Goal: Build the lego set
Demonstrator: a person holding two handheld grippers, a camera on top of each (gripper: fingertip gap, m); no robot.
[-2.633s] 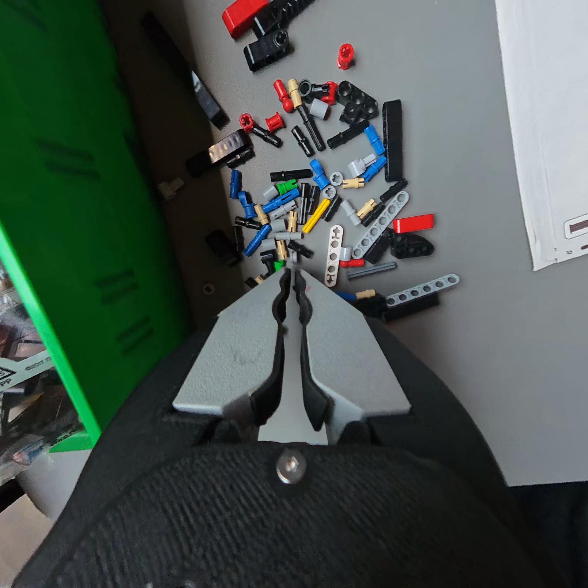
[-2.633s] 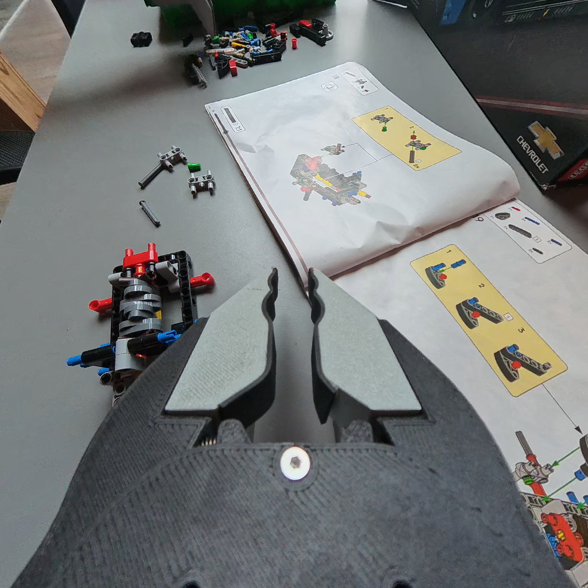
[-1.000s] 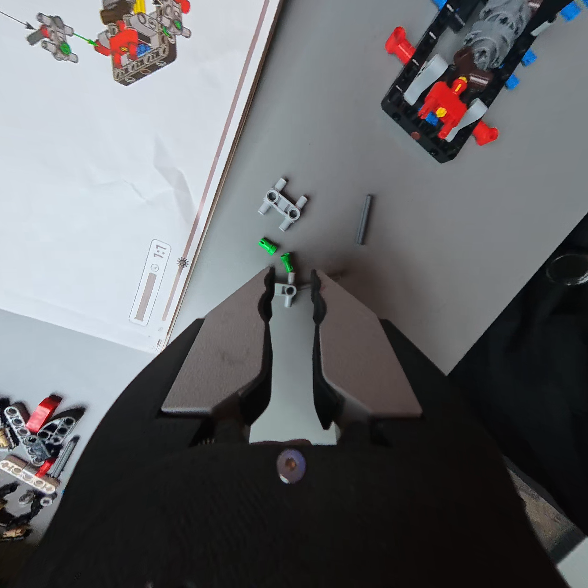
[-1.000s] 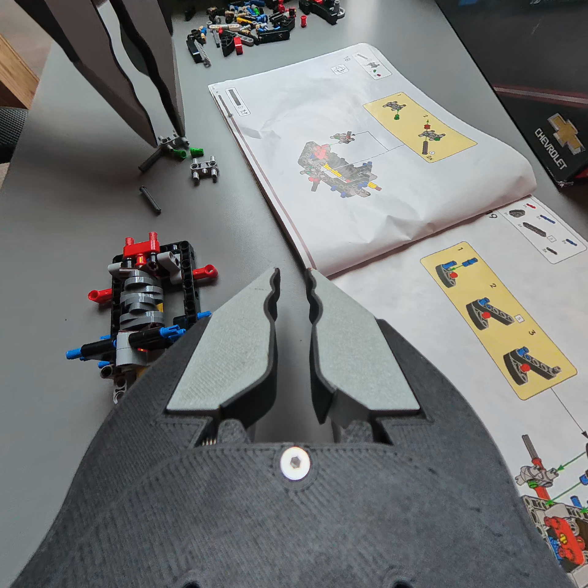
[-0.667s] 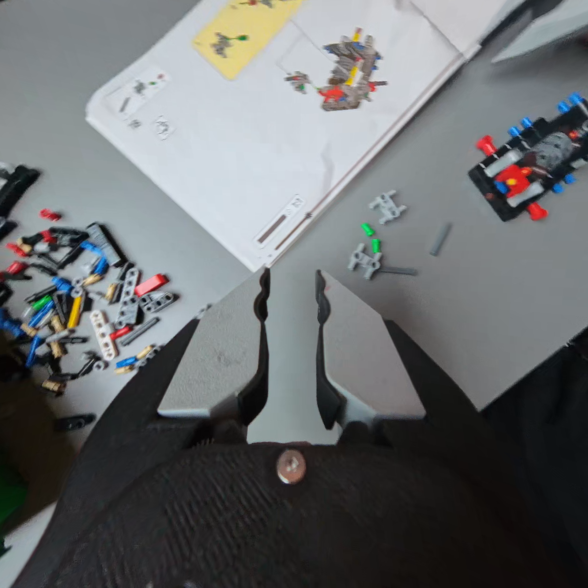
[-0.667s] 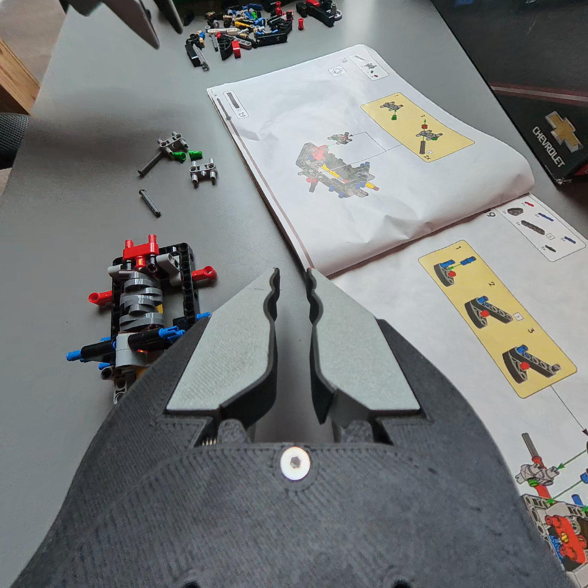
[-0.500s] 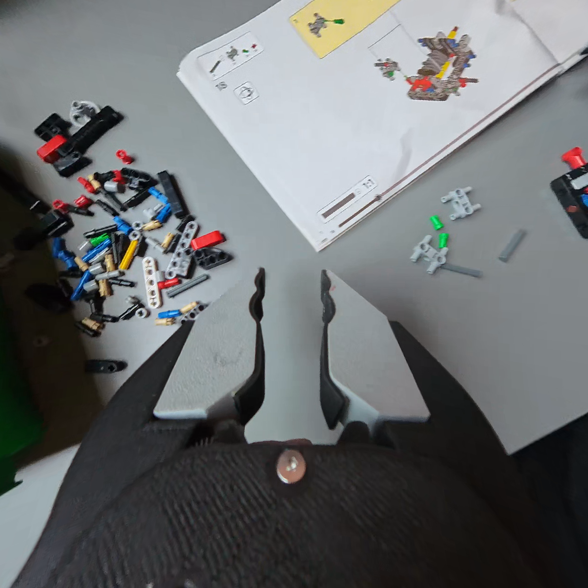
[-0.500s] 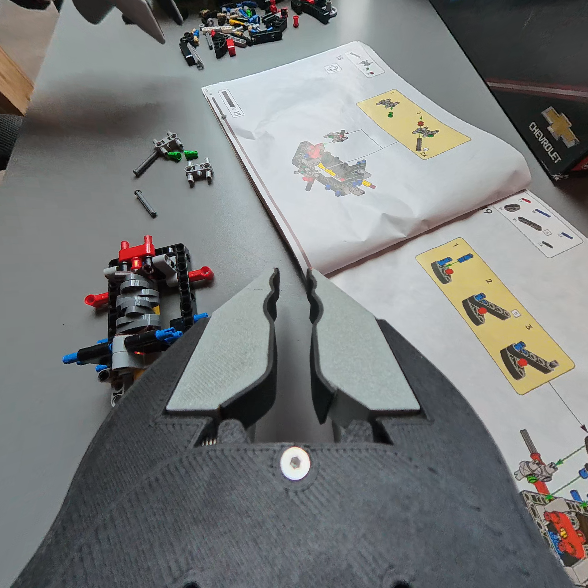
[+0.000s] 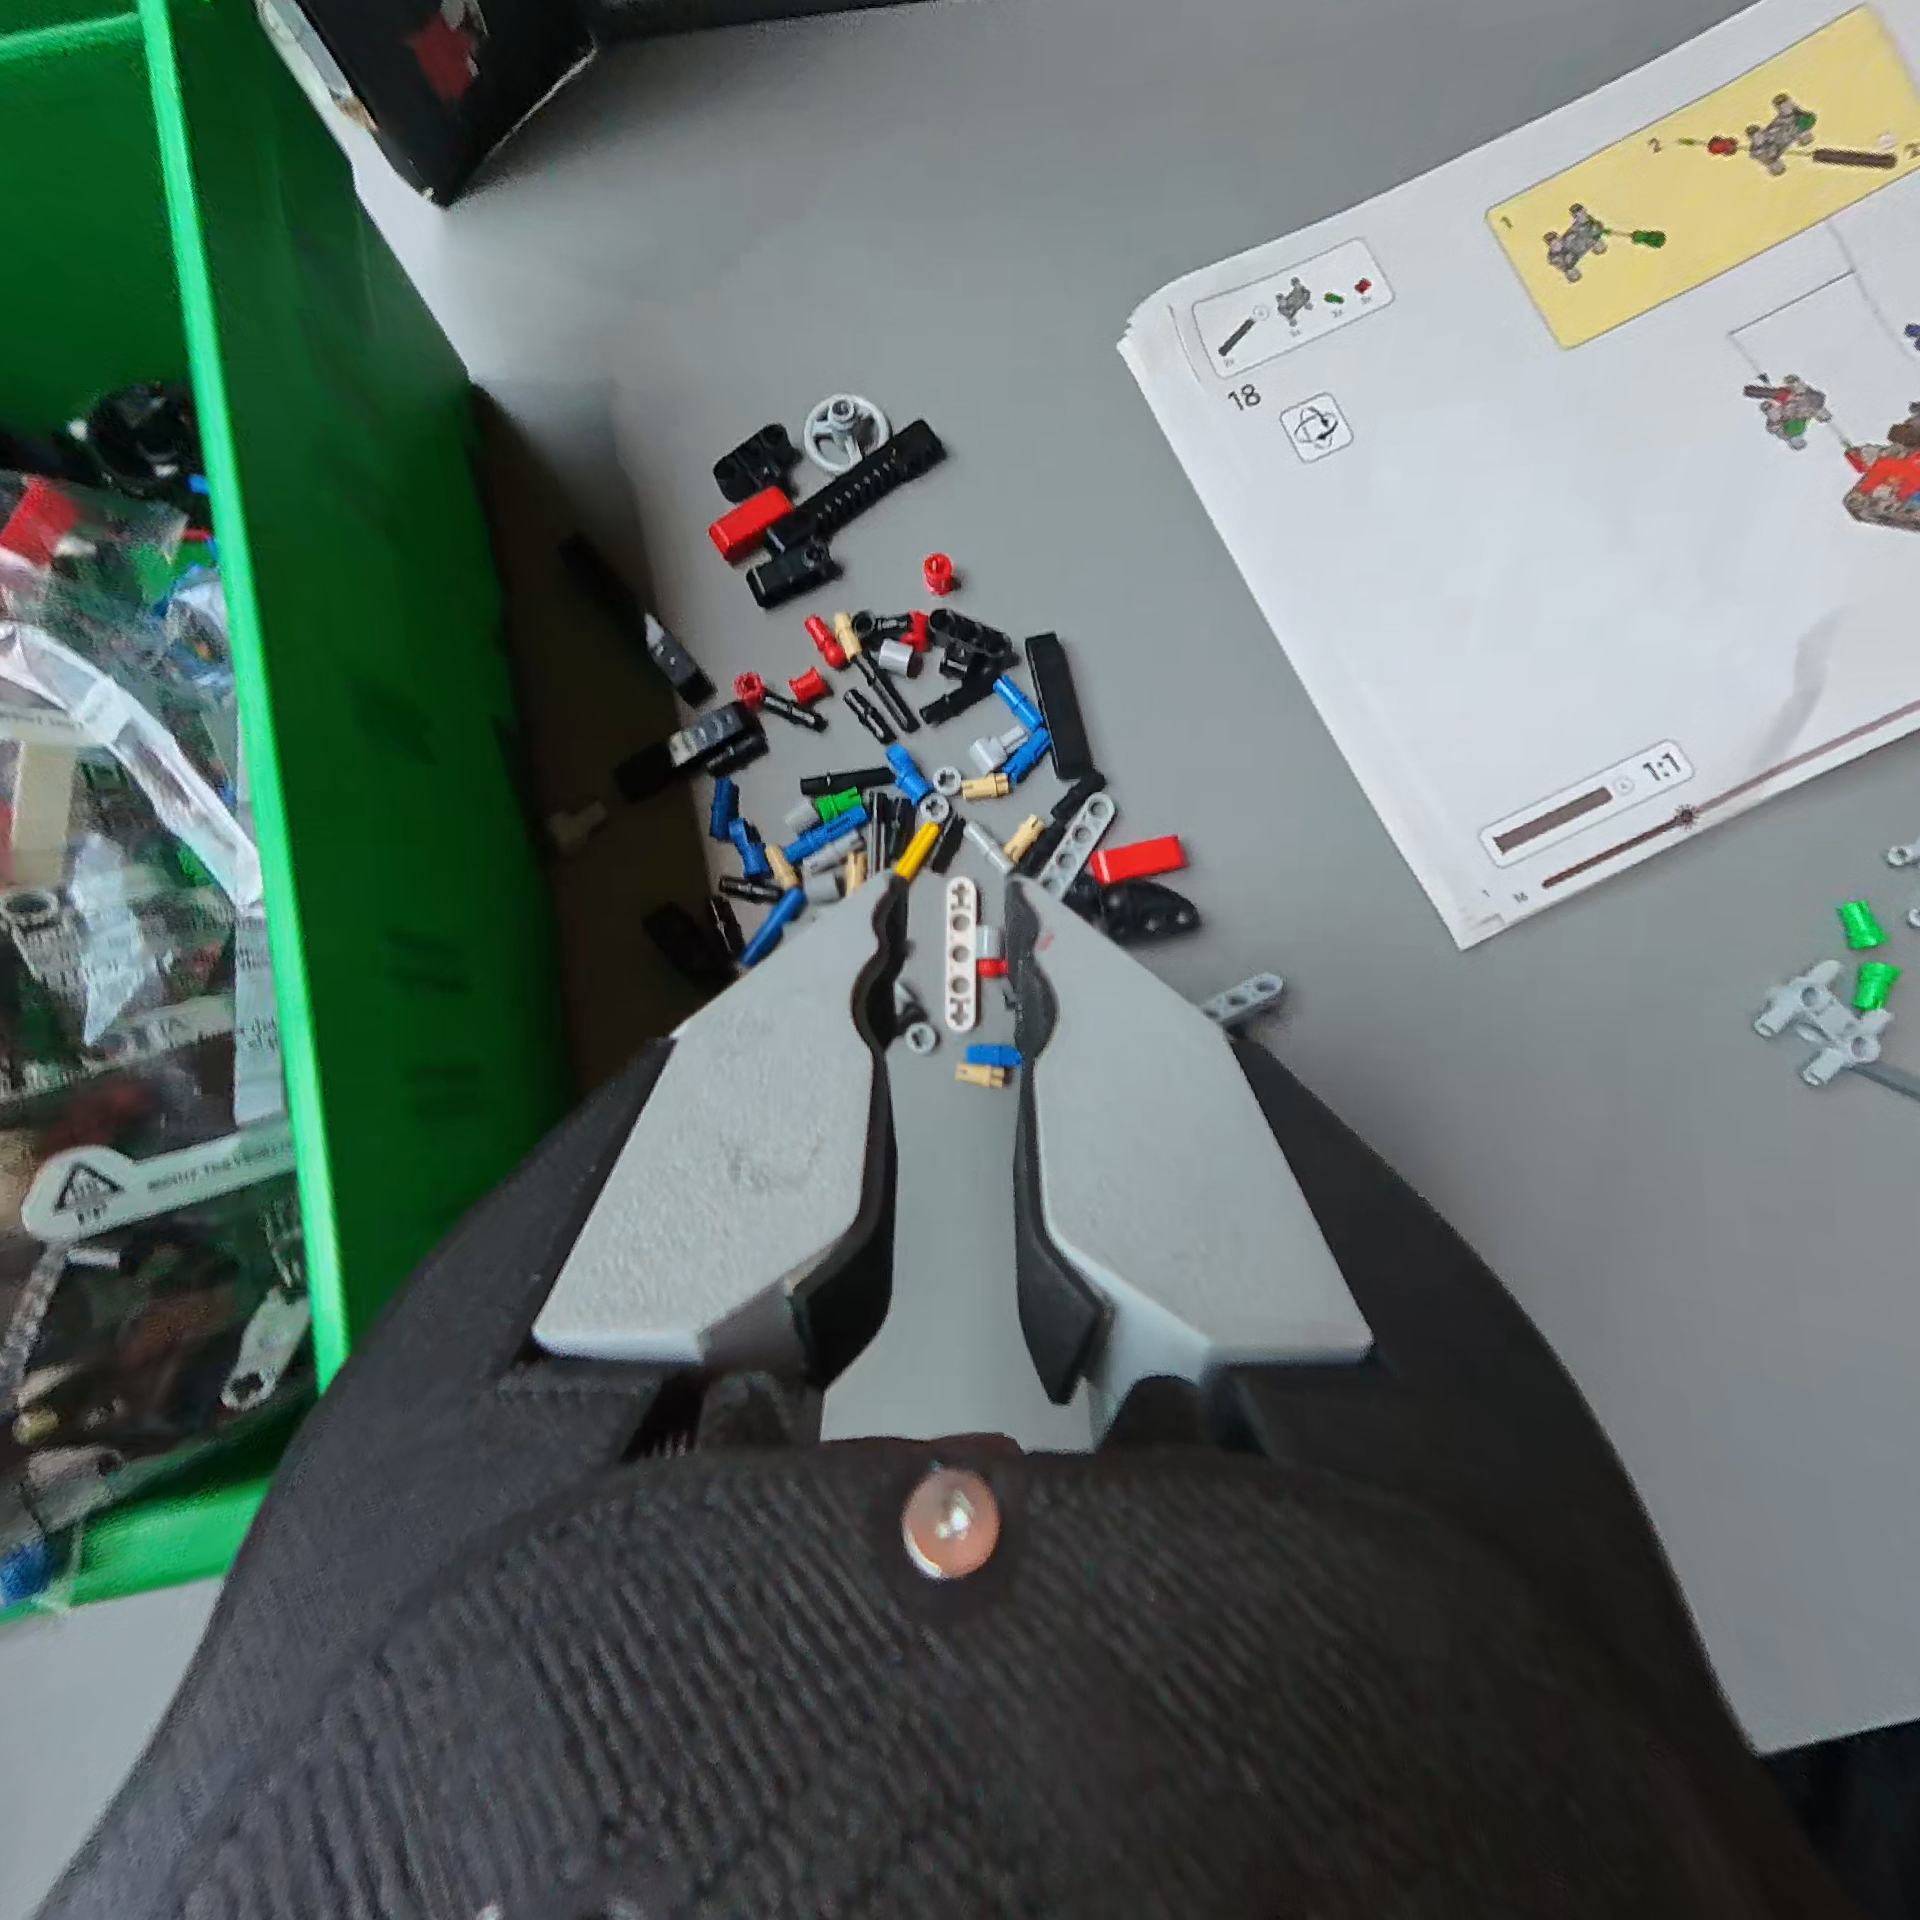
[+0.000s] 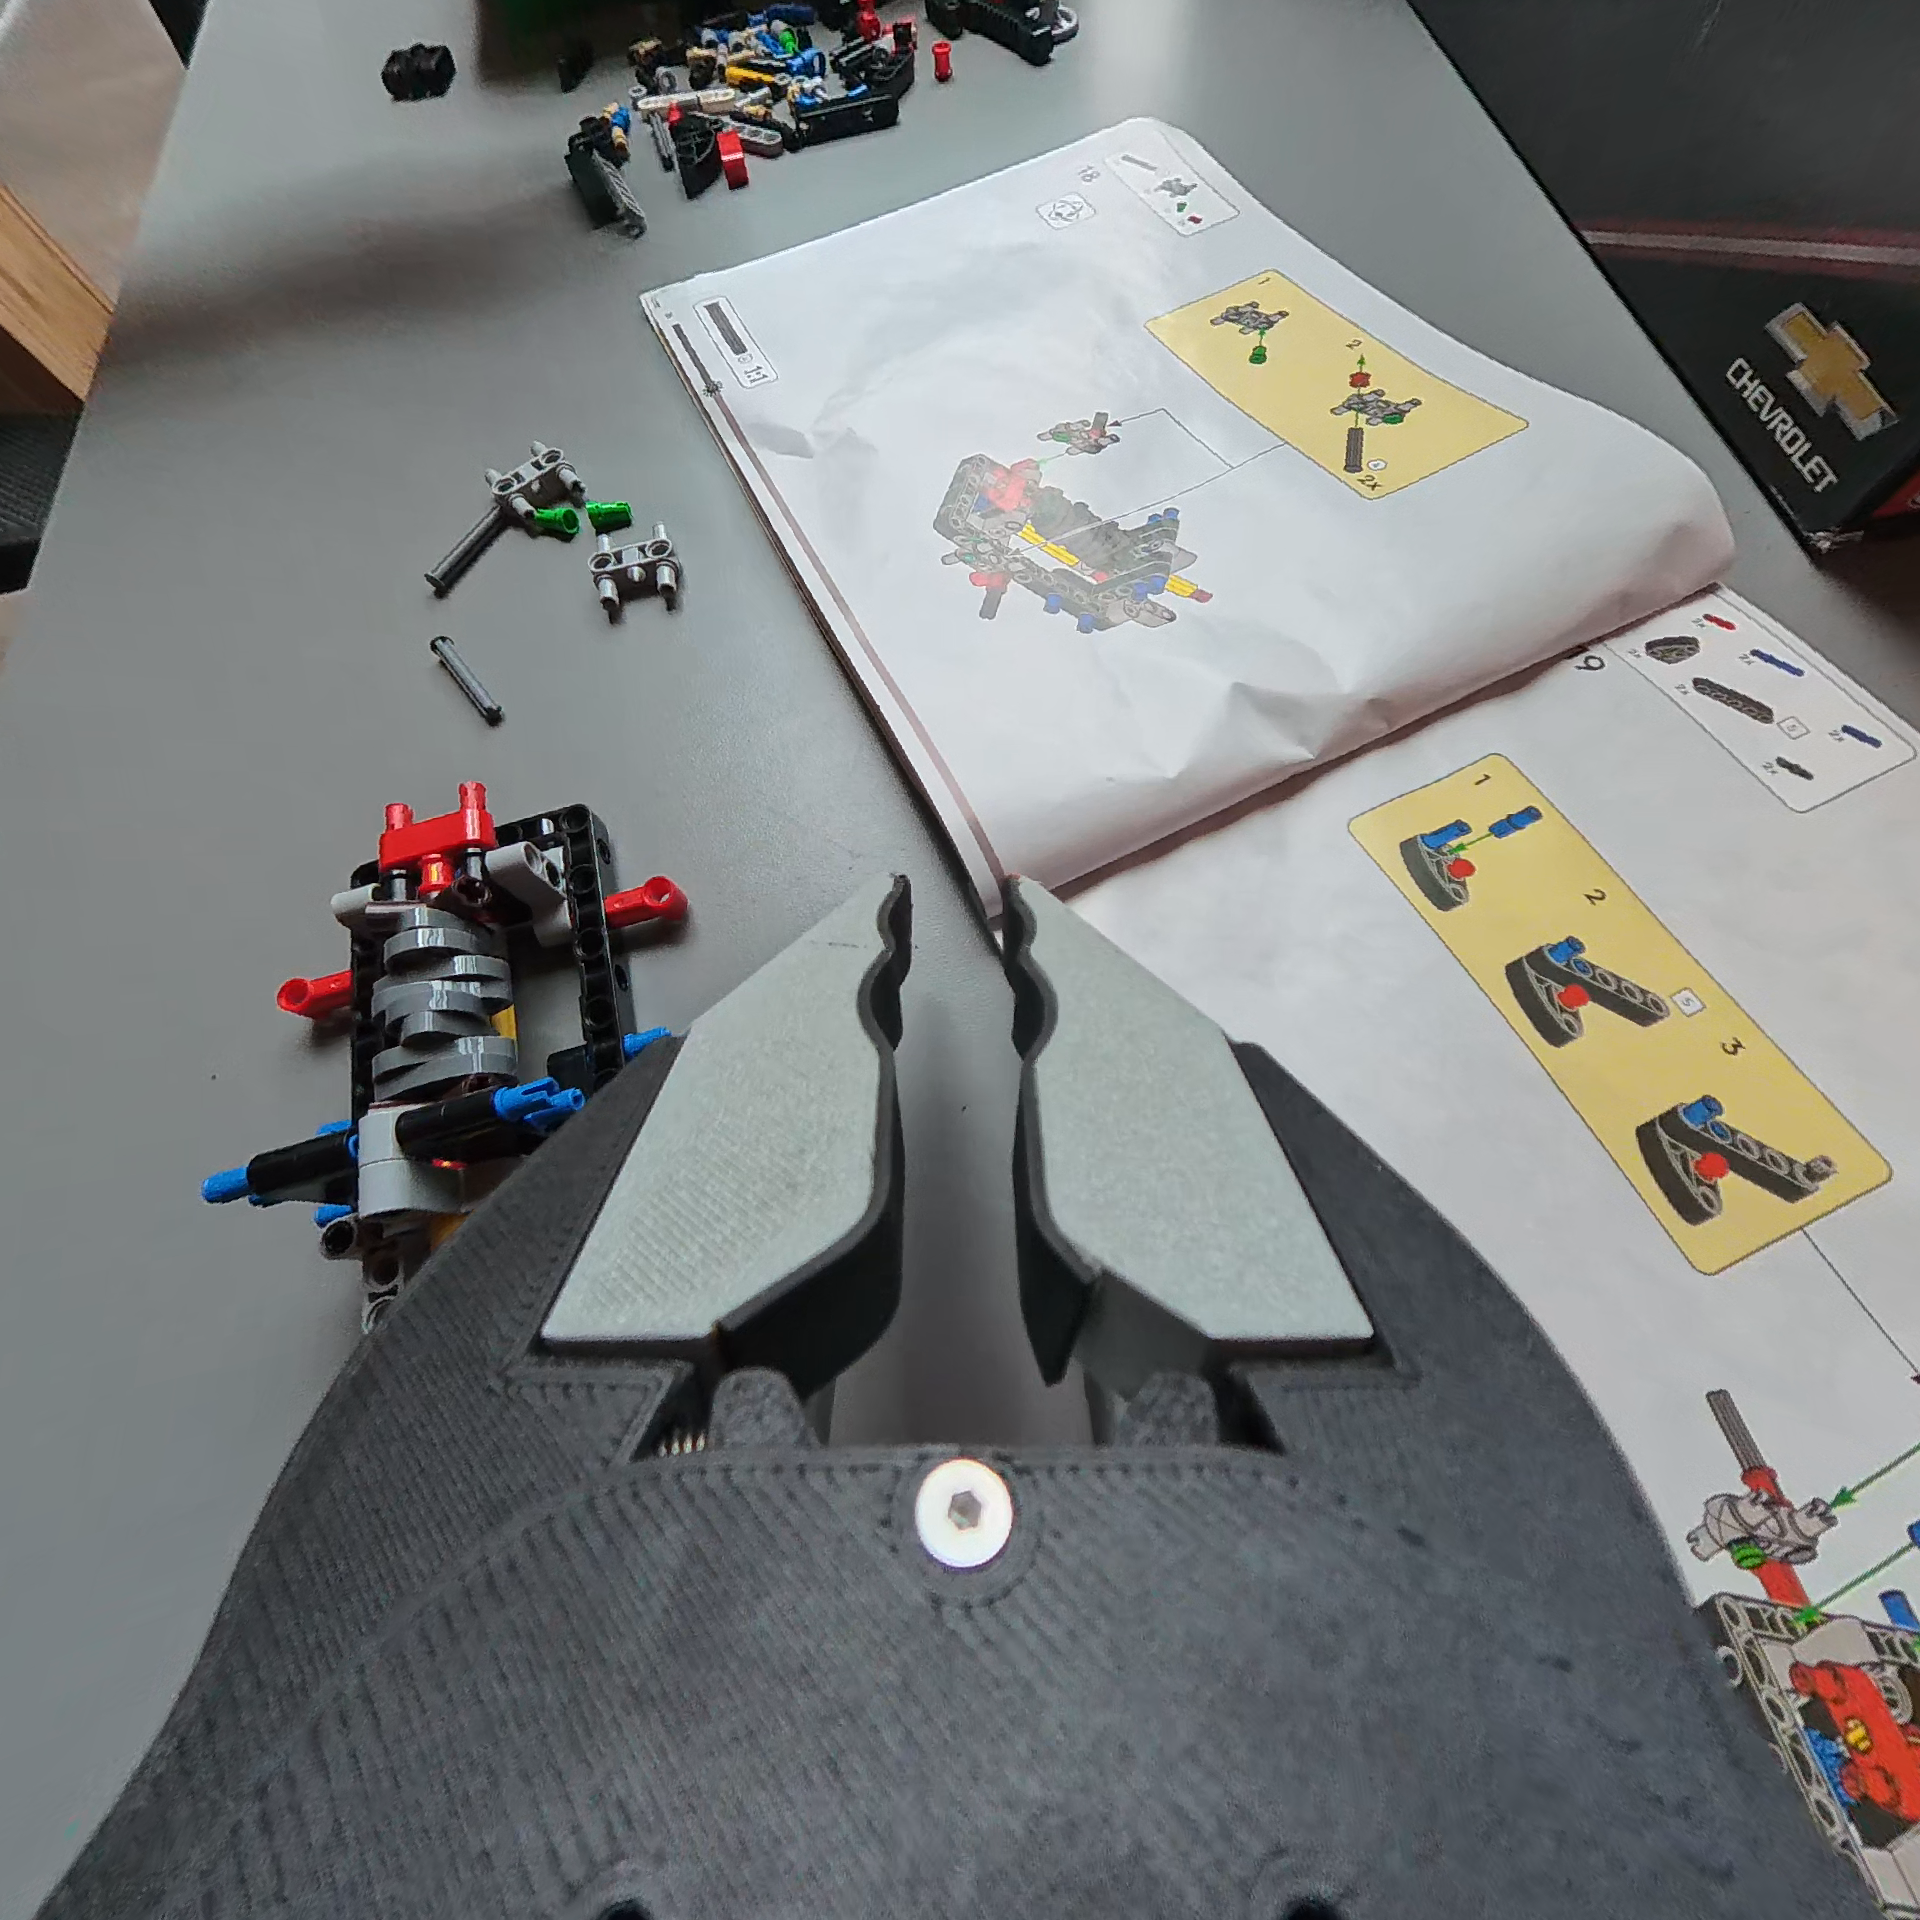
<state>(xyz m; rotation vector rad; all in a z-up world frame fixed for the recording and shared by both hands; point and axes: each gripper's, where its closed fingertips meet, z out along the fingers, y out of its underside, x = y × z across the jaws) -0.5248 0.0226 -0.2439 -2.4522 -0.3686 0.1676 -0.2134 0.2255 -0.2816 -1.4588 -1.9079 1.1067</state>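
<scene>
My left gripper [image 9: 951, 904] is open and empty, hovering over the near edge of a pile of small loose pieces [image 9: 914, 748]; a white holed beam [image 9: 961, 966] shows between its fingers. My right gripper [image 10: 954, 904] is open and empty above the grey table [image 10: 312, 343], beside the partly built black-framed model [image 10: 457, 997] at its left. A grey connector on a dark axle with a green pin [image 10: 530, 499], a second green pin [image 10: 608, 511], another grey connector [image 10: 636, 566] and a loose dark axle [image 10: 468, 681] lie beyond the model. The connector also shows in the left wrist view [image 9: 1818, 1023].
An open instruction booklet [image 10: 1195, 499] covers the right of the table. A green bin [image 9: 312, 623] with bagged parts stands left of the pile. A dark set box [image 10: 1766, 260] lies at the far right. A small black wheel [image 10: 419, 71] lies far left. Some 40 centimeters of space lies between my two pairs of fingers. From my right tips it is roughly 15 centimeters to the grey connector [image 10: 636, 566]; from my left, 25 centimeters. It is some 15 centimeters from my right tips to the loose dark axle [image 10: 468, 681].
My left gripper left a green pin by the grey connector, drew away and swung back over the loose pile, still open. My right gripper barely moved.
</scene>
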